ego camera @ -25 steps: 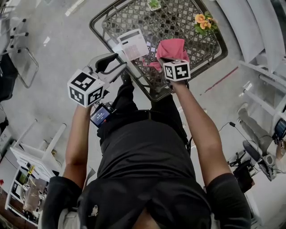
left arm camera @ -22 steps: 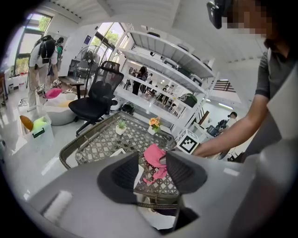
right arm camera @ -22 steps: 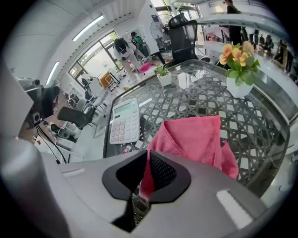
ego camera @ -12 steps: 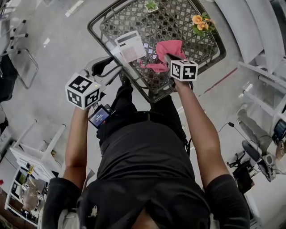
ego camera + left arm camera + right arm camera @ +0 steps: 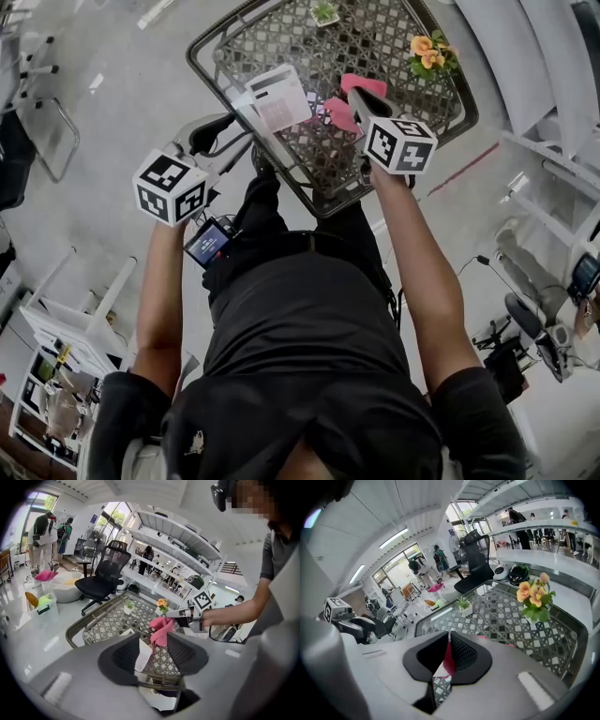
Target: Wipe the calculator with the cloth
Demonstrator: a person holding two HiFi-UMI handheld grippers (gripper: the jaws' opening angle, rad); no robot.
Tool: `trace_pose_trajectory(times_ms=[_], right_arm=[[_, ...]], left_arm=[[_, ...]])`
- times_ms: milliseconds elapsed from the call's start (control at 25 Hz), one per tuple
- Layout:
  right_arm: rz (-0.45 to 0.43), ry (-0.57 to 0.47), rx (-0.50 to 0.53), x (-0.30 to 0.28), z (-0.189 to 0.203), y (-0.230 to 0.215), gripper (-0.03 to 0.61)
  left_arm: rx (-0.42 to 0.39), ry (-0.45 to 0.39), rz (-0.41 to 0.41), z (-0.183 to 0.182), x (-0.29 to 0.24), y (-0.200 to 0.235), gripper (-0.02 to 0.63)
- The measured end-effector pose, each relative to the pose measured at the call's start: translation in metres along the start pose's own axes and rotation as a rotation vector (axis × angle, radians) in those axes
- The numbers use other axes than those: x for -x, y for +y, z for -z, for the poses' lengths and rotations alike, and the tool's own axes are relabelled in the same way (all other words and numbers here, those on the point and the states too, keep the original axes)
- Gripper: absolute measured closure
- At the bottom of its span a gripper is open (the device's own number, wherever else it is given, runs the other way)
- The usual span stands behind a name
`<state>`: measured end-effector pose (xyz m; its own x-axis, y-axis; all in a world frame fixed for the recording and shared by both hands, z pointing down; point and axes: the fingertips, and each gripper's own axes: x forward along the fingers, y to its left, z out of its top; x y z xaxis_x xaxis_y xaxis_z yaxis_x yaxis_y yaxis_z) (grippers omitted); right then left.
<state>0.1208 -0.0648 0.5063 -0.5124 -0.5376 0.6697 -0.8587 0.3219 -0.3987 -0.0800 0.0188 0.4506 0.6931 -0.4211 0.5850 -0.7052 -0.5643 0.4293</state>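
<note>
1. The calculator [image 5: 277,97] lies flat on the lattice-topped bench [image 5: 375,37], near its left edge and toward the person's side.
2. Its long axis runs away from the person with a slight lean to the left. The dark display end points to the far side of the bench and the key end points back toward the person.
3. The right gripper [image 5: 360,97] reaches over the bench just right of the calculator, its marker cube trailing toward the person's forearm.
4. In the right gripper view its tongs are pressed nearly together, with a fold of the pink cloth [image 5: 161,629] clamped between them.
5. From the left gripper view the cloth hangs down in a bunch from the tongs' tips, over the lattice. Whether its lower end touches the bench cannot be told.
6. In the head view the cloth sits beside the calculator's right long edge, close to it. Contact between the two cannot be made out.
7. The left gripper [image 5: 152,645] is held off the bench's left near edge, aimed toward the calculator. Its tongs stand wide apart and grip nothing, and the white calculator shows through the gap beyond them.
8. A pot of orange flowers [image 5: 424,47] stands at the far right of the bench.
9. A small green plant [image 5: 323,11] in a white pot stands at the far edge.
</note>
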Motion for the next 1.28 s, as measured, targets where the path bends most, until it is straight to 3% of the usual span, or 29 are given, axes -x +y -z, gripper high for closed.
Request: trace_pose_trajectory(times_ms=[200, 360, 920, 1280], right_arm=[[-0.078, -0.041, 0.040, -0.019, -0.029, 0.040, 0.560], [-0.122, -0.025, 0.053, -0.041, -0.030, 0.061, 0.560], [-0.266, 0.238, 0.180, -0.130, 0.044, 0.127, 0.560], [-0.326, 0.339, 0.285, -0.140, 0.074, 0.151, 0.559]], left_arm=[[0.012, -0.013, -0.009, -0.004, 0.008, 0.014, 0.376], [0.025, -0.025, -0.024, -0.005, 0.017, 0.027, 0.376], [0.083, -0.035, -0.065, 0.013, 0.034, 0.069, 0.376], [0.096, -0.038, -0.055, 0.015, 0.028, 0.069, 0.376]])
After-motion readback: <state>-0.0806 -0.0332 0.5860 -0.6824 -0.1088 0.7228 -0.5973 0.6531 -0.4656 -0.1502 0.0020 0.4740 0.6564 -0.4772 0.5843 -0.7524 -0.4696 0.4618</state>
